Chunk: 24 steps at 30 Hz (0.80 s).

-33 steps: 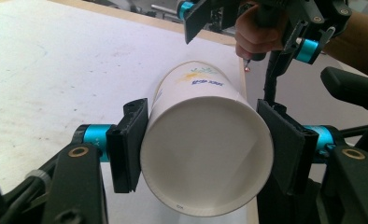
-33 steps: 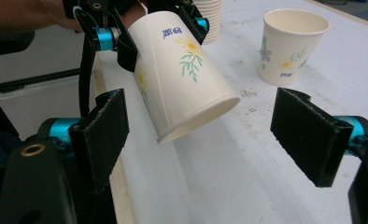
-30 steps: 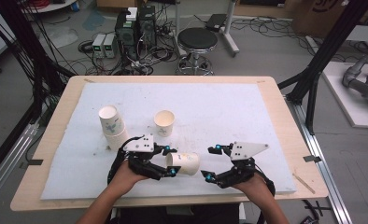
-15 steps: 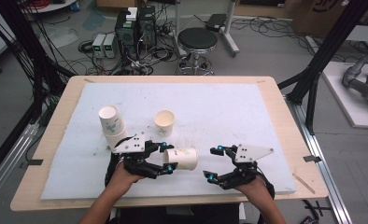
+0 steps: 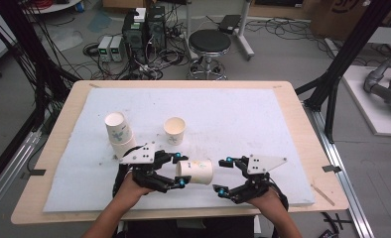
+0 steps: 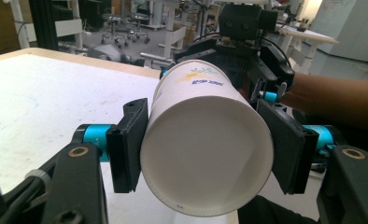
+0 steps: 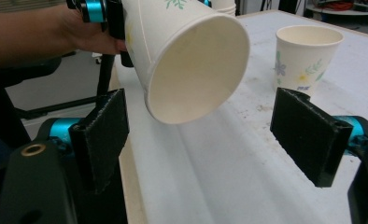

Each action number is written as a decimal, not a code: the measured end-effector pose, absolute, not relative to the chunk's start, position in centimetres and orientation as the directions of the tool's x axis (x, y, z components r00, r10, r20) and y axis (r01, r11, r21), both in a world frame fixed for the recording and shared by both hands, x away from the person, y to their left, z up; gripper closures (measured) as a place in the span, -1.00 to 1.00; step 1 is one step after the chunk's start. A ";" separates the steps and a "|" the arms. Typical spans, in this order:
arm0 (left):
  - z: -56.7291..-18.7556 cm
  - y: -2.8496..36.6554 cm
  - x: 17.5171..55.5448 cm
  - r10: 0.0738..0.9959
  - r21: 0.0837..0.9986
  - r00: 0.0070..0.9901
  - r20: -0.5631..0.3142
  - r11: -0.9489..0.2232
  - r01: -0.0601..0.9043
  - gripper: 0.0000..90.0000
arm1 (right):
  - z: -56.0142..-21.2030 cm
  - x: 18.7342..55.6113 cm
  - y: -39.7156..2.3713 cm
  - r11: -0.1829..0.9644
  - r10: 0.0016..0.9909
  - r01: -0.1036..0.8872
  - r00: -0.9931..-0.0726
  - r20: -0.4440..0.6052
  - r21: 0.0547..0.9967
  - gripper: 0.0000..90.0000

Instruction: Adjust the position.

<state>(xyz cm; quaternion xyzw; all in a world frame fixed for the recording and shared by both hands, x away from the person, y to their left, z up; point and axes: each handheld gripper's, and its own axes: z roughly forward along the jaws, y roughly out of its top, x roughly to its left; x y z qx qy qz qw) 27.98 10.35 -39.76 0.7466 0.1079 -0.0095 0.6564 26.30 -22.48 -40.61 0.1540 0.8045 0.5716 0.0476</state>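
High view: the left gripper [image 5: 179, 169] clamps a paper cup [image 5: 195, 171] near its base, holding it sideways just above the white mat [image 5: 263, 119] near the front table edge. The cup's long axis runs level, across the table, with the open mouth turned toward the right gripper [image 5: 224, 175], which sits just beside the mouth with its jaws spread wide and nothing between them. The right gripper is therefore the nearer free tool, and a handover would likely require it to travel along that axis toward the rim. Farther back stand a stack of cups [image 5: 119, 133] and a single upright cup [image 5: 174, 131], well apart from both grippers. Left gripper view: the cup's closed bottom [image 6: 206, 161] faces the camera and both black pads [image 6: 130, 140] press its wall from opposite sides; the right gripper [image 6: 247, 42] waits beyond the far end. Right gripper view: the open mouth [image 7: 194, 74] and hollow interior appear, hanging above and between the parted jaws without touching either, with the upright cup [image 7: 307, 58] behind on the mat.
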 end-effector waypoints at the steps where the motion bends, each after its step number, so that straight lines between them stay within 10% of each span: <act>1: -39.8 10.3 28.0 0.143 0.979 0.977 -0.157 -0.111 0.174 -0.19 | -40.6 26.3 -22.4 0.294 0.300 0.196 -0.948 0.104 0.936 -0.56; 24: -40.0 9.5 27.8 0.039 0.978 0.981 -0.191 -0.072 0.193 -0.19 | -40.7 26.2 -21.0 0.275 0.197 0.166 -0.974 0.114 0.947 -0.42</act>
